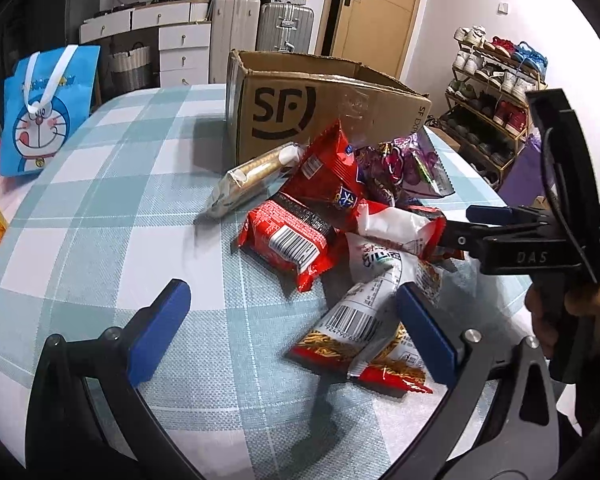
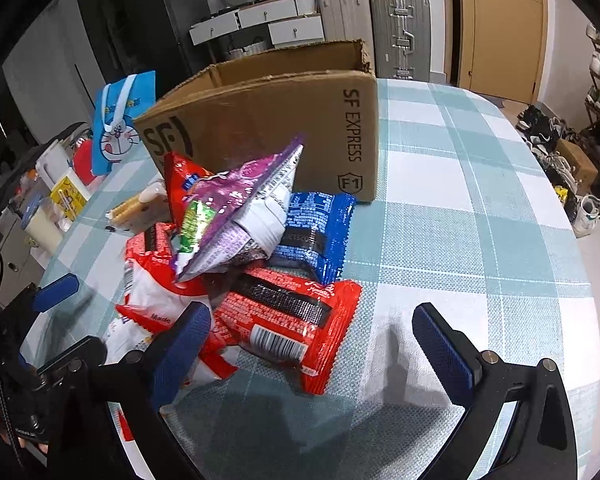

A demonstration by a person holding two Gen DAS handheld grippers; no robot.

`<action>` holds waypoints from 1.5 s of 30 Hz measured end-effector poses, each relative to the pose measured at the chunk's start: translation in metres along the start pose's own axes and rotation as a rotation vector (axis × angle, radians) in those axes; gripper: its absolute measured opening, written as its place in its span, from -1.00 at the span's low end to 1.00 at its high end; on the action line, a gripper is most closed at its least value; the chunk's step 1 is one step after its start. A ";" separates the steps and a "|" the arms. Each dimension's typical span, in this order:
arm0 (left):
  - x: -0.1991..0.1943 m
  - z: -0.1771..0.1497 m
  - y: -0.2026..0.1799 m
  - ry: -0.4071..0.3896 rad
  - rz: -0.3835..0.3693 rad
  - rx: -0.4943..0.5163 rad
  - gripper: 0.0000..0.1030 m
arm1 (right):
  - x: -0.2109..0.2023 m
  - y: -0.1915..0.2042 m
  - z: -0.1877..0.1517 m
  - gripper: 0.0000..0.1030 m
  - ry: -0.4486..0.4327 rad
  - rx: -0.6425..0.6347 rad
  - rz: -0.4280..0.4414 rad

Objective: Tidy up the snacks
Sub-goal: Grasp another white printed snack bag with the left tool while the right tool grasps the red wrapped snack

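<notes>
1. The box [image 1: 284, 112] stands open on the checked worktop [image 1: 100, 216]; its inside is hidden.
2. Snacks [image 1: 324, 216] lie heaped just before it.
3. Left tongs [image 1: 292, 328] and right tongs [image 2: 312, 344] both gape wide, holding nothing.
4. Only the right view shows a blue packet [image 2: 320, 232]; only the left, the shoe rack [image 1: 496, 92].

On the table I count one cardboard box [image 1: 324, 108] and one blue cartoon bag [image 1: 46, 112]. In the snack pile there is one purple packet [image 2: 236, 208], one blue packet [image 2: 320, 236] and one biscuit sleeve [image 1: 252, 178]. The red packets overlap too much to count exactly.
</notes>
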State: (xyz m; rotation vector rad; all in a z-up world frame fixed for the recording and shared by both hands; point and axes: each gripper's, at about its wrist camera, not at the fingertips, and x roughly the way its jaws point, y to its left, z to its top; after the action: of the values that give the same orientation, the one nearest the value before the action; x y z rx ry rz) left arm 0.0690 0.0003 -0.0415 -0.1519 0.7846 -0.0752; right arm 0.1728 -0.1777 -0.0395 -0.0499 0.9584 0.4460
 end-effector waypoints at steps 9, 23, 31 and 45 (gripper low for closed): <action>0.000 0.001 -0.006 0.012 -0.038 0.023 0.98 | 0.010 0.002 0.007 0.99 0.015 -0.003 0.002; 0.018 -0.001 -0.036 0.095 -0.116 0.113 0.98 | 0.026 -0.002 0.011 0.99 0.044 0.013 -0.022; 0.034 -0.005 -0.053 0.135 -0.104 0.172 0.98 | 0.013 -0.028 -0.003 0.99 0.052 0.030 -0.055; 0.042 0.000 -0.054 0.162 -0.131 0.185 0.19 | 0.013 -0.017 -0.009 0.62 0.052 -0.048 -0.044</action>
State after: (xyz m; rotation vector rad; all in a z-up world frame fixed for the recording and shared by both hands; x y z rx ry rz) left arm 0.0980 -0.0583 -0.0616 -0.0211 0.9243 -0.2859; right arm 0.1781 -0.1906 -0.0577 -0.1263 0.9961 0.4286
